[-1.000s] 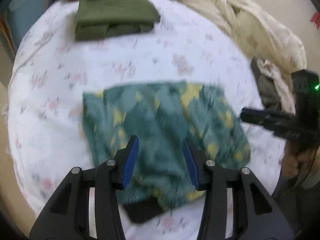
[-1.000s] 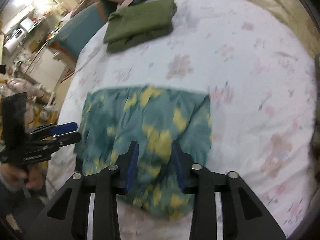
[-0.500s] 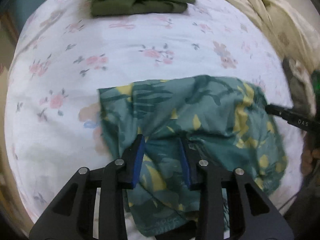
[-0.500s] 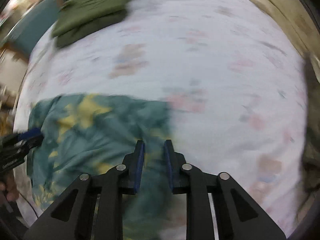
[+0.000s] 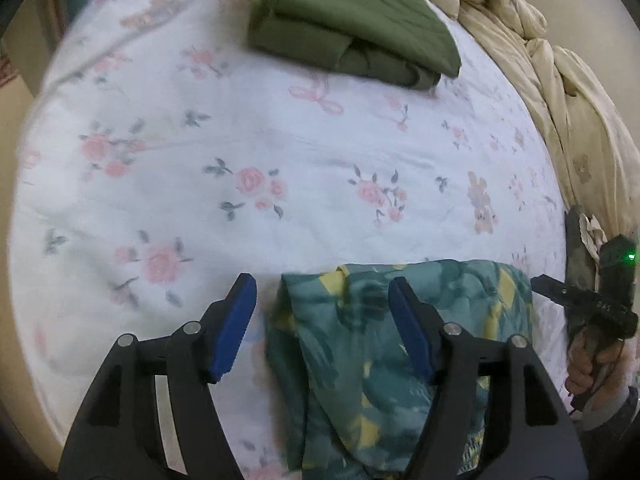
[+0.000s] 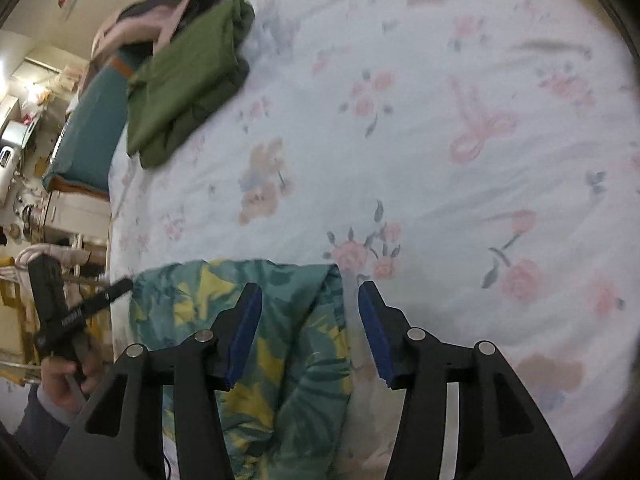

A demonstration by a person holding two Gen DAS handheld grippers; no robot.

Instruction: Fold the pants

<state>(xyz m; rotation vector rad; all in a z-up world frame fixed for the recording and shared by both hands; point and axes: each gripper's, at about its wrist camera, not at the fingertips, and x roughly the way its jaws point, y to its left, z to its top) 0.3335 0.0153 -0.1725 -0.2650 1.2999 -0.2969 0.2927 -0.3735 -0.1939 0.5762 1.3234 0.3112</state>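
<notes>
Left wrist view: left hand-held gripper [image 5: 322, 312] now with jaws spreading apart, wider than half a second back, blue pads clear of the cloth; left edge of the teal-and-yellow pants [image 5: 396, 344] lying between them, untouched. Right wrist view: right hand-held gripper [image 6: 310, 320] likewise opening, no longer pinched nearly closed as before, right edge of the pants [image 6: 280, 320] between the pads but not pressed. Compared with a second ago: pants shorter front to back, far fold edge pulled nearer the lower rim of both views, more bare flowered bed sheet [image 5: 248, 152] beyond it. Pants flat on the near side of the bed, long axis running side to side from one hand-held gripper to the other, straight fold edge facing the folded green garment [image 5: 352, 28] well apart at the far side. Cream duvet [image 5: 560, 92] bunched along the right
</notes>
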